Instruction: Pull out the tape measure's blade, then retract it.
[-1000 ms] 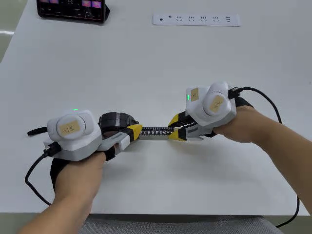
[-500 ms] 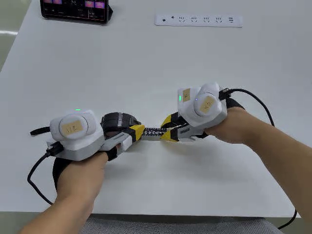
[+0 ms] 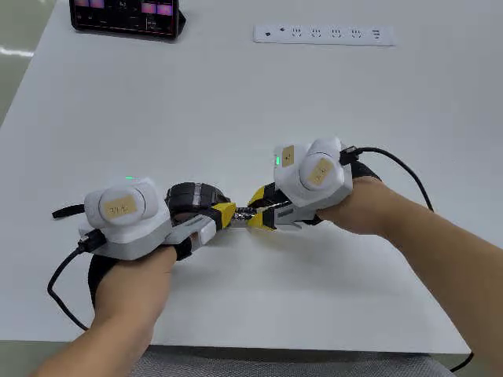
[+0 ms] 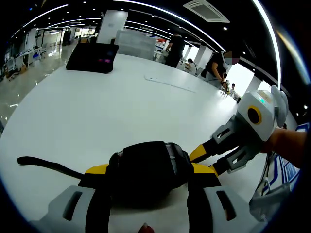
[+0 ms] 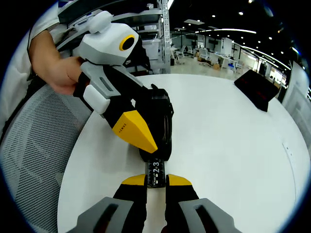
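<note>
The black, round plastic tape measure case rests on the white surface. The left gripper clamps it across its sides, with the yellow-tipped fingers spread just to the case's width. A short stretch of dark numbered blade pokes out, its long axis running straight from the case to the right gripper. That gripper's fingers are narrow and pinch the blade's free end; the end hook is probably inside the pinch, though hidden. The case lies dead ahead of the right fingers and close, so retraction looks almost finished along that line.
</note>
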{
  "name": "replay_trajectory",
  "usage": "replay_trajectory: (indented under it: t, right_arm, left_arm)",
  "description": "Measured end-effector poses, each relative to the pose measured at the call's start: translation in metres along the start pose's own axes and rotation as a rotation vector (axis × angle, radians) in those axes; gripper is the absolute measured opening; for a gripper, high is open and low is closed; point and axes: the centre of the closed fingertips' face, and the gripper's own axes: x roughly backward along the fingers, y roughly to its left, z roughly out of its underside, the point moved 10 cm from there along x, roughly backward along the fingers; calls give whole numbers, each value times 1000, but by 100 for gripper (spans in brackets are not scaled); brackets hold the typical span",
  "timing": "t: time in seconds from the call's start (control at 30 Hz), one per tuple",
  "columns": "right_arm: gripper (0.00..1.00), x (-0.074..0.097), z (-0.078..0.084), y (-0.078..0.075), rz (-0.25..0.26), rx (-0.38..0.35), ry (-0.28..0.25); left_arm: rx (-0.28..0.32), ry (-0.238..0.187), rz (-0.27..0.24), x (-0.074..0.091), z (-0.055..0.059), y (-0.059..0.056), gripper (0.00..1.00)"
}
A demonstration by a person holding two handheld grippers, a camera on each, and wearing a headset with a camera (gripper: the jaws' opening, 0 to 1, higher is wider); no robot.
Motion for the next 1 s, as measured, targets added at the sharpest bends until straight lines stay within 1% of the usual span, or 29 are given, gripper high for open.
replay_trajectory:
  t: [0.4, 0.87, 1.0]
  right_arm:
    - [10, -12, -12, -1, -2, 12, -18]
    - [11, -13, -11, 0, 7, 6, -29]
    - [12, -13, -11, 1, 9, 0, -27]
  left_arm:
    - [4, -4, 2, 0, 0, 1, 59]
    - [11, -4, 5, -1, 0, 1, 60]
    - [2, -2, 9, -1, 0, 1, 61]
